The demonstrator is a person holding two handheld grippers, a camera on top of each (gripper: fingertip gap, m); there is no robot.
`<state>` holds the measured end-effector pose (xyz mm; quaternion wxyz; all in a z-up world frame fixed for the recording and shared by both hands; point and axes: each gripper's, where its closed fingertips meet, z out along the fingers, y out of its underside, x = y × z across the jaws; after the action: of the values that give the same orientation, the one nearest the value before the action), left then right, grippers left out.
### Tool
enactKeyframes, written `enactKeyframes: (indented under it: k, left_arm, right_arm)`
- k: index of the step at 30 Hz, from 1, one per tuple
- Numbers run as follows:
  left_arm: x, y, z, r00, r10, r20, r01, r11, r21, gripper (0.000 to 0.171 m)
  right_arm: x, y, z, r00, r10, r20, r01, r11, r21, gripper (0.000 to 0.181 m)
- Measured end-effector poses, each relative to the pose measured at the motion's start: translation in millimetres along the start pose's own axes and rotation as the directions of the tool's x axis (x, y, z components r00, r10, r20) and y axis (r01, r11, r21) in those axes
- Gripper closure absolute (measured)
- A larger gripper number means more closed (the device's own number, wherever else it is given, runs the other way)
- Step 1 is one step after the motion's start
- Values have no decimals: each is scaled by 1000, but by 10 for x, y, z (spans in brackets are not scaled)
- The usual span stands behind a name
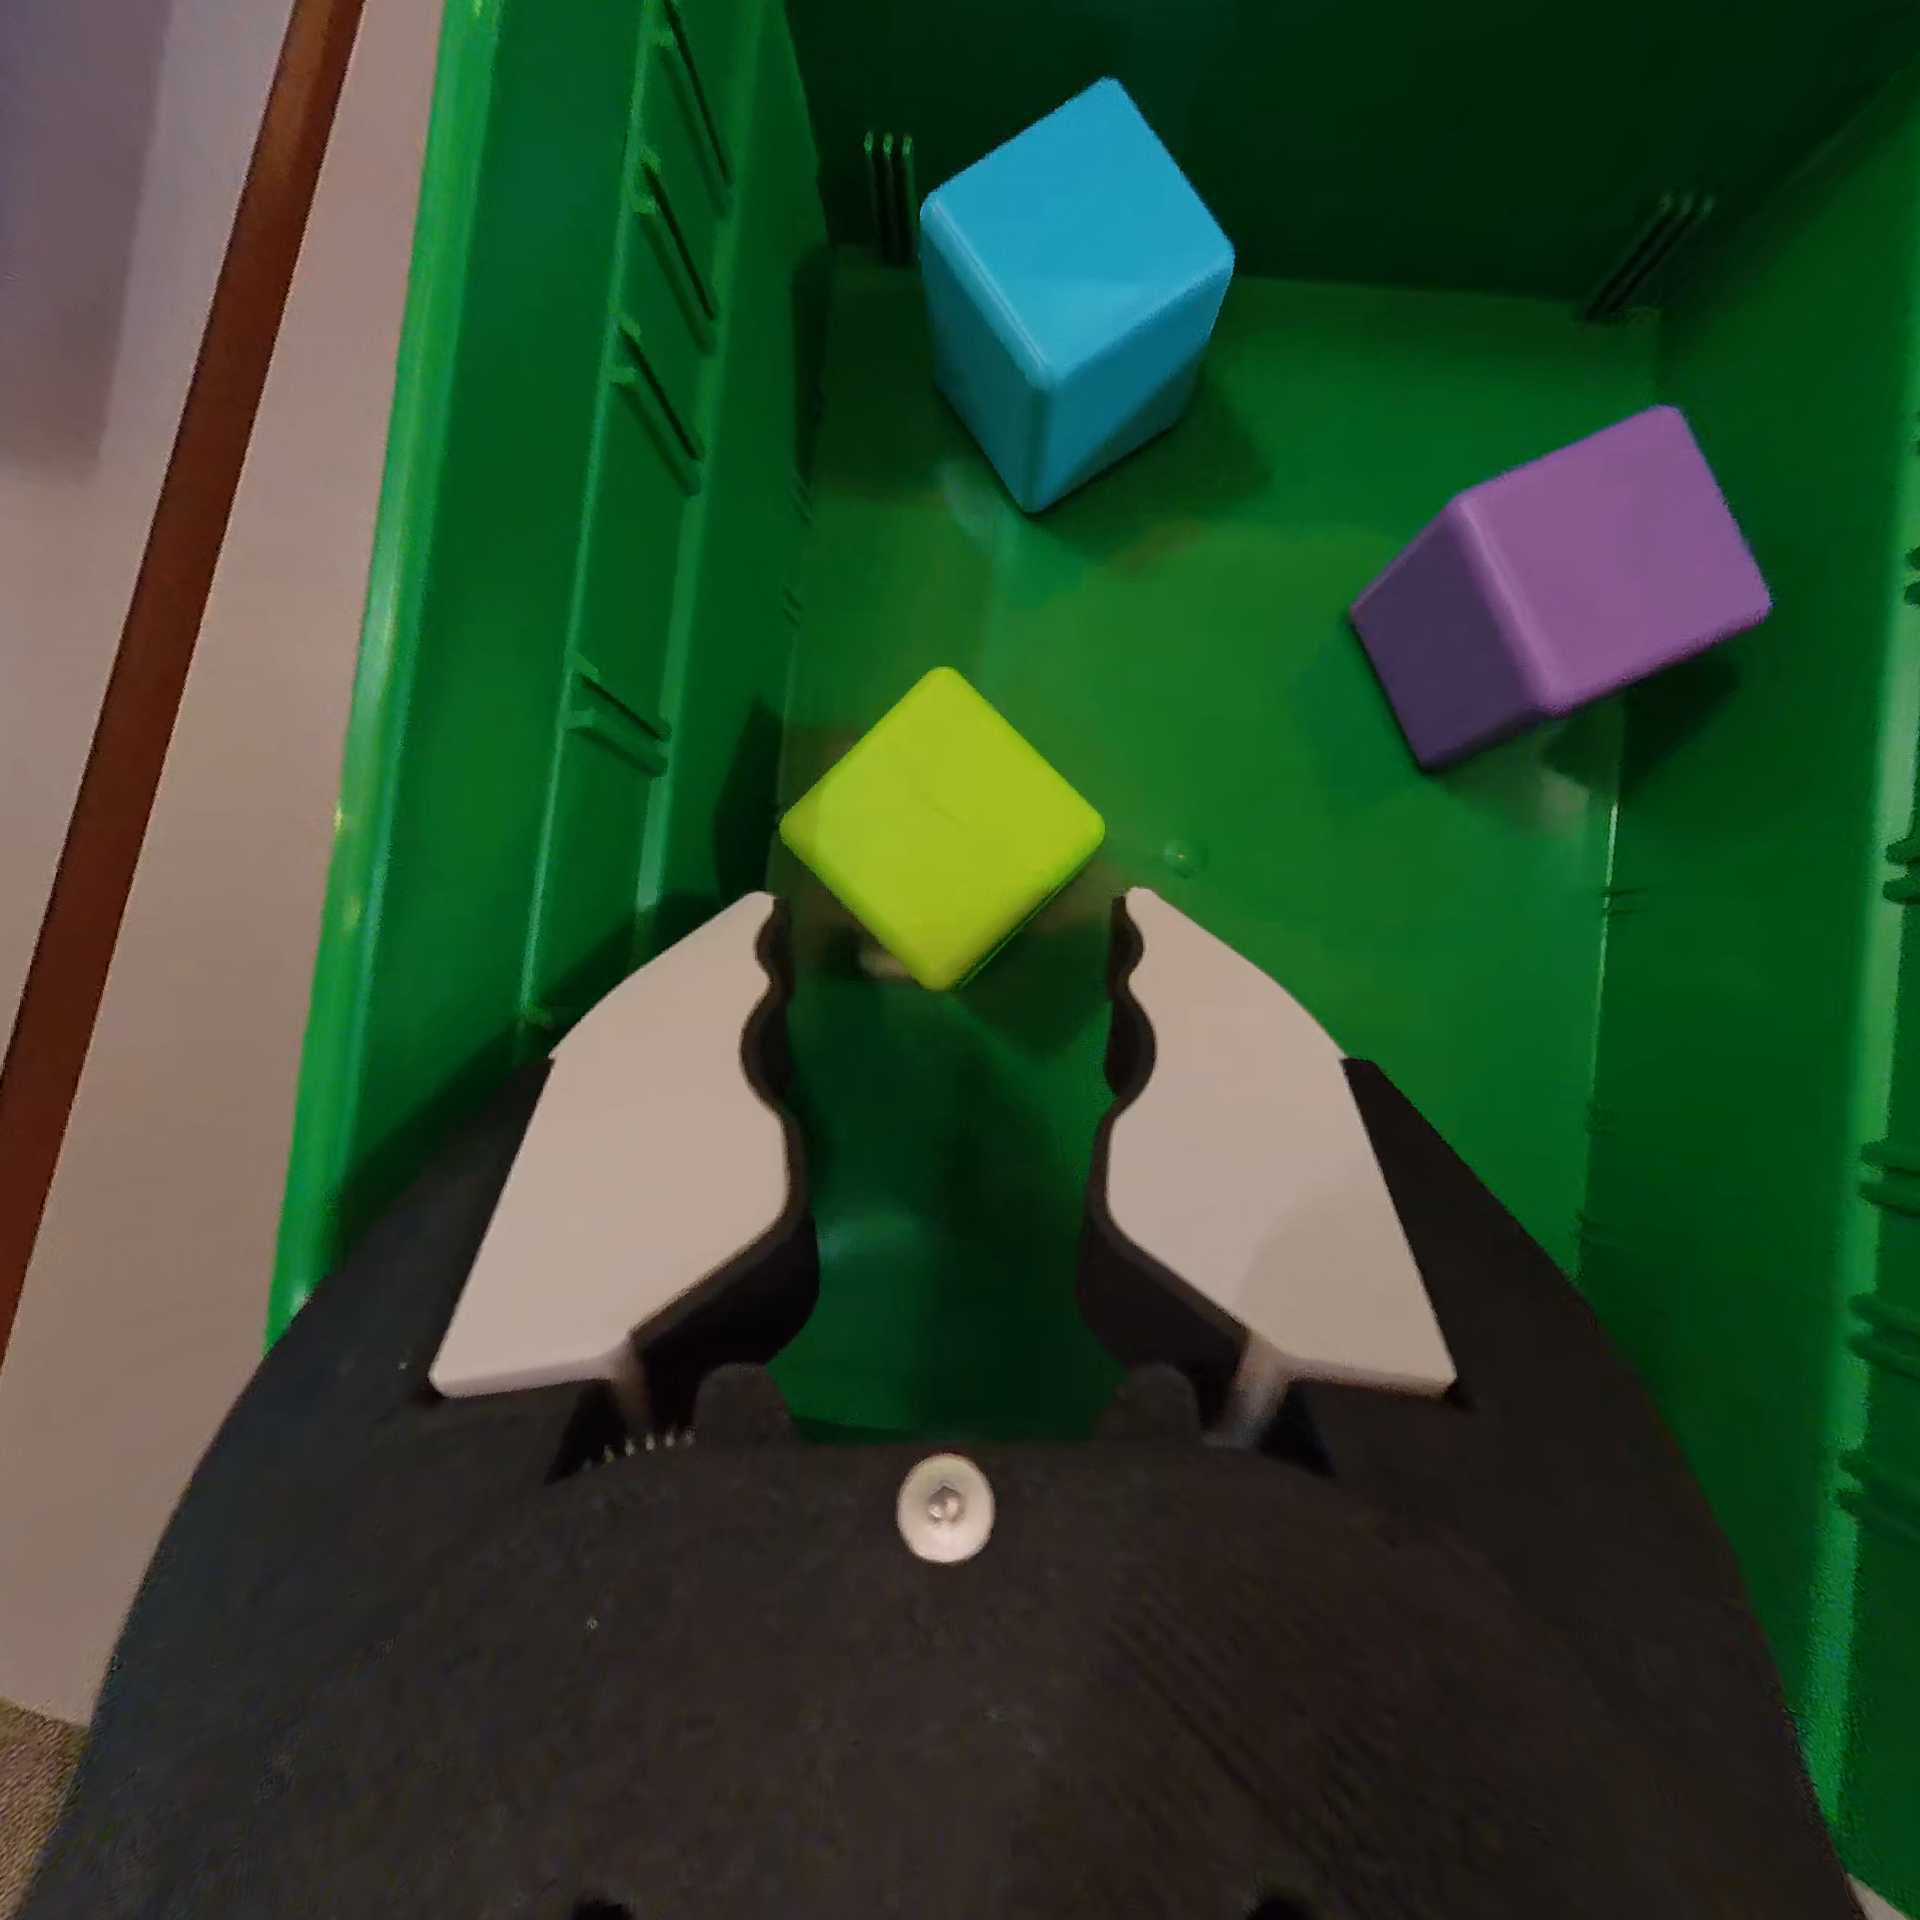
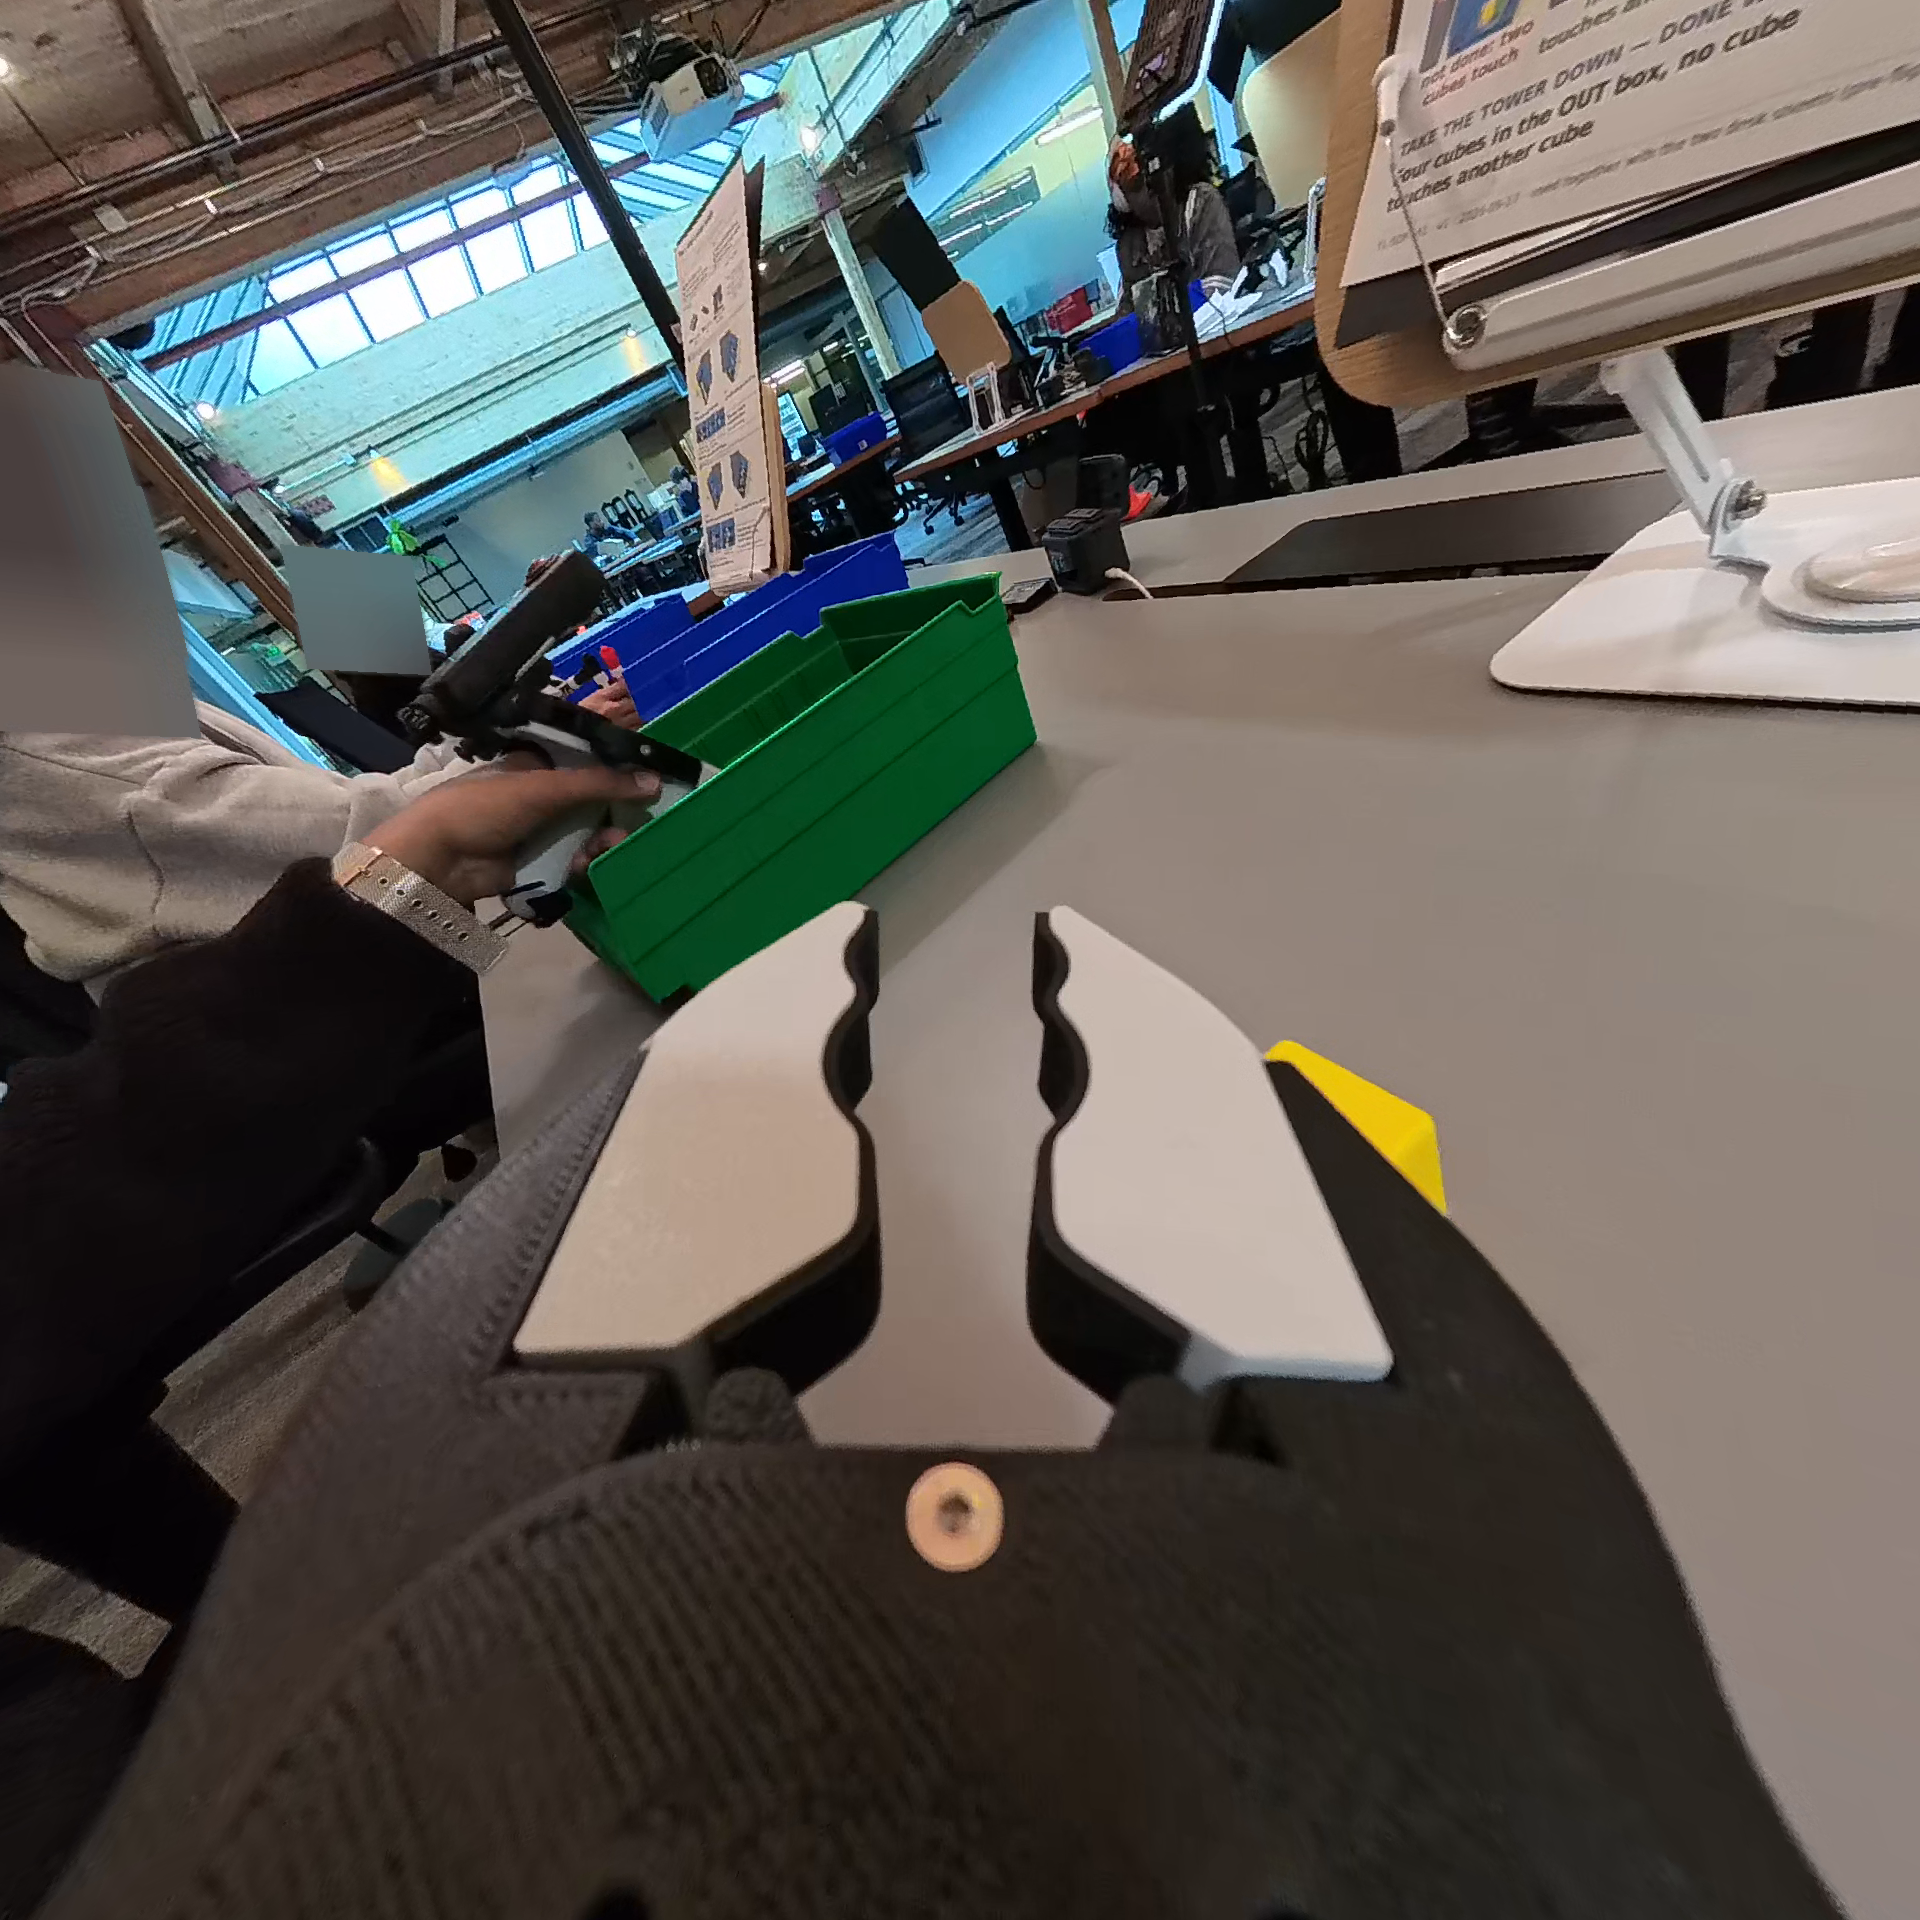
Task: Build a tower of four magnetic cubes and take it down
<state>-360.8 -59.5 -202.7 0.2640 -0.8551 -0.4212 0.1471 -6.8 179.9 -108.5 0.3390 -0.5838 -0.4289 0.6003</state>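
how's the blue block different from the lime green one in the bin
The blue block stands taller than it is wide, while the lime green block looks like a plain cube. The blue block sits near the far end of the green bin, well away from the left gripper; the lime green block sits just ahead of its open fingertips, with neither fingertip touching it. Both are smooth, round-edged blocks, and neither touches another block.

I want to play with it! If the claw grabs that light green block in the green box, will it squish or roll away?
The lime green cube looks like hard, smooth plastic, so it probably won't squish. Flat sides mean it should slide or tip rather than roll. Its shiny surface might slip a bit, and it sits corner-on to the open left gripper, so it could twist when pinched inside the green bin.
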Motion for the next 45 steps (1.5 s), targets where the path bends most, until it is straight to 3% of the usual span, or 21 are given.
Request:
enactKeyframes:
  k: [11,19,30,34,45]
  left_arm:
    - [46,-153,130,1000,-7,10,7,1000,0,109]
    - [121,-169,226,998,50,-24,-51,998,-35,120]
    - [162,-142,230,994,99,-40,-101,994,-47,121]
    - [154,-107,261,992,129,-4,-129,989,-78,112]
    - [192,-127,255,993,113,-35,-115,991,-63,121]
  right_arm:
    - [58,22,-133,999,-1,-41,2,1000,1,153]
    - [118,2,-248,997,12,-72,-11,1000,21,152]
    - [101,25,-235,998,10,-68,-10,1000,11,152]
    - [106,20,-242,998,13,-69,-12,1000,14,152]
    - [109,25,-238,998,23,-66,-22,1000,13,152]
